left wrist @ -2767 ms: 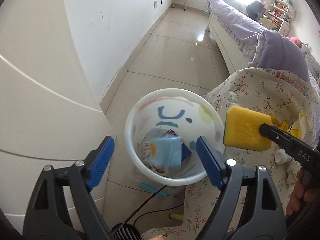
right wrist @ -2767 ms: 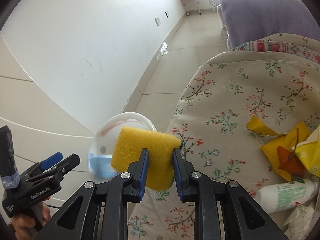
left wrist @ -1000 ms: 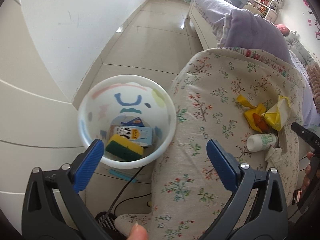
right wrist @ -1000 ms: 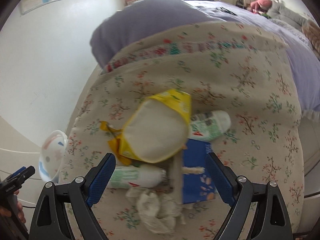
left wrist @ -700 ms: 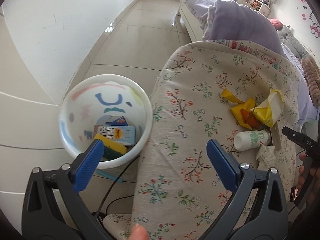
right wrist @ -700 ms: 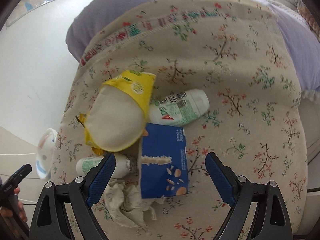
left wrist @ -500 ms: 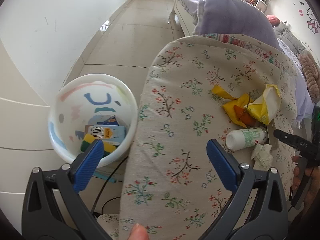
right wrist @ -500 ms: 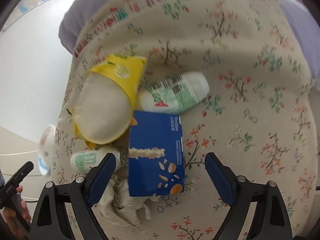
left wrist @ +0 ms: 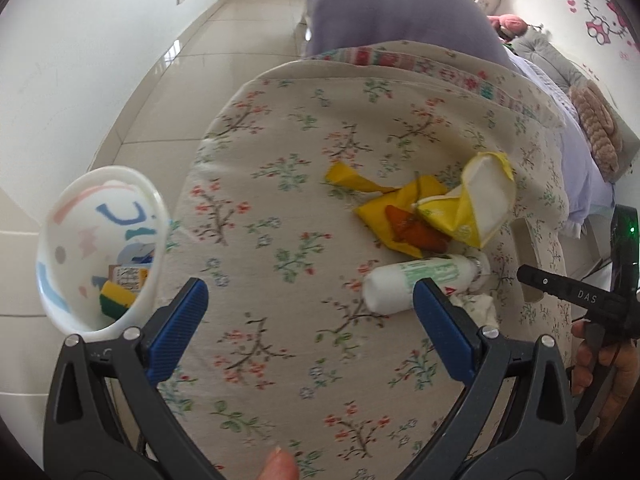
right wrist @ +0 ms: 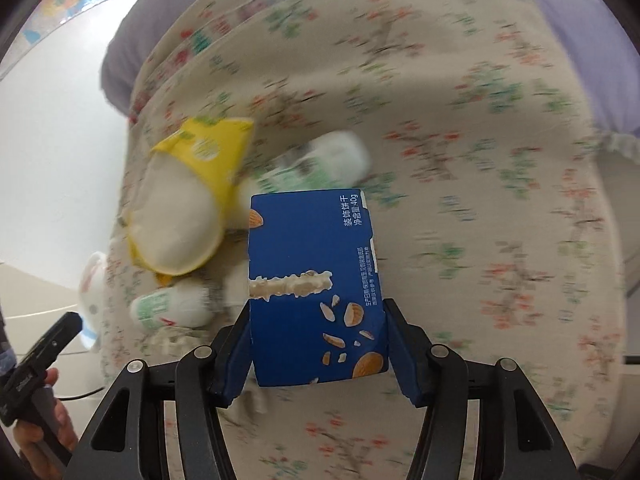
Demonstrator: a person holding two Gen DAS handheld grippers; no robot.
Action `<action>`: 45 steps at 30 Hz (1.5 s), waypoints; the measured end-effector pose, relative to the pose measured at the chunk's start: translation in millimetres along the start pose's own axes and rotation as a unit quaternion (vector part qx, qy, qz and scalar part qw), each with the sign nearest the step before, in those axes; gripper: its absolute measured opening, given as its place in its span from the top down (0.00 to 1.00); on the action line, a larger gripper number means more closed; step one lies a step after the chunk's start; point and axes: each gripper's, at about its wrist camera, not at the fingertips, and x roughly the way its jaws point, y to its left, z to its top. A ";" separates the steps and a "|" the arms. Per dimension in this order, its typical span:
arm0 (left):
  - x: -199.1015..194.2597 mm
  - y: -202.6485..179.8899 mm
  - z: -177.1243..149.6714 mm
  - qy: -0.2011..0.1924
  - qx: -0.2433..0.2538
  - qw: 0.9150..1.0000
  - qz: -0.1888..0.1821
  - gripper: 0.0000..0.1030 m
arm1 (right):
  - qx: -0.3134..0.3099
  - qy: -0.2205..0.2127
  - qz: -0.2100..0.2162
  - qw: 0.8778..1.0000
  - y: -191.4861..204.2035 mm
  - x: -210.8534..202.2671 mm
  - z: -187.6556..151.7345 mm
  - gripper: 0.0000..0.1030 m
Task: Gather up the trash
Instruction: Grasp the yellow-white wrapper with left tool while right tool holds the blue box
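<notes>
Half a second ago the right gripper [right wrist: 318, 350] stood spread wide above the blue biscuit box [right wrist: 314, 284]; now its pads press both long sides of the box's near end, over the flowered bedspread [right wrist: 480, 160]. Motion blurs the yellow bag [right wrist: 192, 196] and white bottles [right wrist: 320, 164] to the box's left. The left gripper [left wrist: 308, 322] gapes wide, holding nothing, with the white bin [left wrist: 68, 248] at far left, partly cut off by its left finger.
</notes>
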 end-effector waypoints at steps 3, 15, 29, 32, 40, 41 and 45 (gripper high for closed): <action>3.3 -21.2 2.1 -0.010 0.022 1.000 -0.010 0.01 | 0.008 -0.014 -0.021 1.000 -15.0 -13.1 -1.3 0.41; 39.2 -98.3 19.6 -0.059 0.064 0.993 -0.077 0.17 | 0.021 -0.031 -0.035 0.999 -61.9 -41.9 -3.6 0.41; 42.9 -107.8 15.5 -0.101 0.084 0.988 -0.080 0.83 | 0.026 -0.024 -0.044 0.998 -81.7 -34.9 -4.2 0.41; 36.9 -109.4 15.6 -0.105 0.089 0.987 -0.085 0.85 | 0.029 -0.030 -0.043 0.998 -80.4 -40.7 -4.8 0.41; 16.8 -100.5 15.5 -0.119 0.077 0.985 -0.096 0.86 | 0.021 -0.052 -0.045 0.997 -61.5 -54.5 -2.2 0.41; 13.9 -99.2 15.9 -0.122 0.076 0.985 -0.095 0.86 | 0.019 -0.054 -0.044 0.997 -58.8 -55.6 -1.8 0.41; 1.5 -91.8 17.1 -0.135 0.070 0.984 -0.095 0.86 | 0.012 -0.060 -0.039 0.997 -46.0 -58.2 0.1 0.41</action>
